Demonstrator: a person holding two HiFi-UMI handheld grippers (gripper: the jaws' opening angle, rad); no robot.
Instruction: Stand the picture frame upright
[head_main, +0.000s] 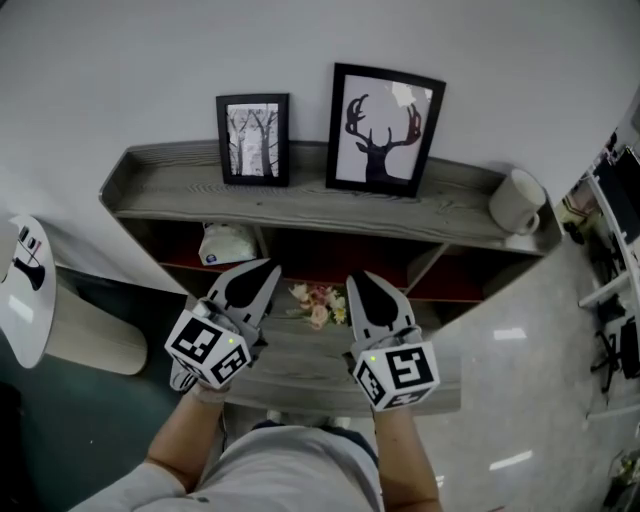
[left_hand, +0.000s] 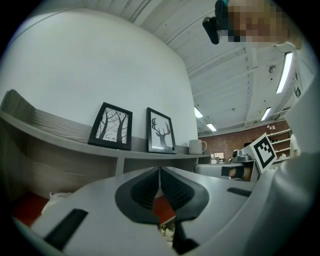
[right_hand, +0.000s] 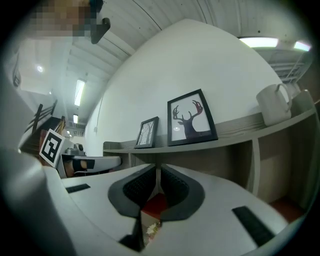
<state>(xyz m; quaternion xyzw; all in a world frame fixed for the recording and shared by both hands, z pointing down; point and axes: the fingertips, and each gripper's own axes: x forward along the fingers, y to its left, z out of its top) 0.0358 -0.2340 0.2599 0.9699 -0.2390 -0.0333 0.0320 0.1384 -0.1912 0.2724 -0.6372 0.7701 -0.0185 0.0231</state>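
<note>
Left gripper, right gripper: fingers closed, empty; black deer picture frame stands upright.

We seem to be in a large, open workroom or lab with a homely corner staged in it. A grey wooden shelf stands against a plain white wall and carries a framed tree print, a framed deer print and a white mug. The glossy tiled floor, long ceiling strip lights, a far brick wall and racks of equipment at the edge point to a workplace.
</note>
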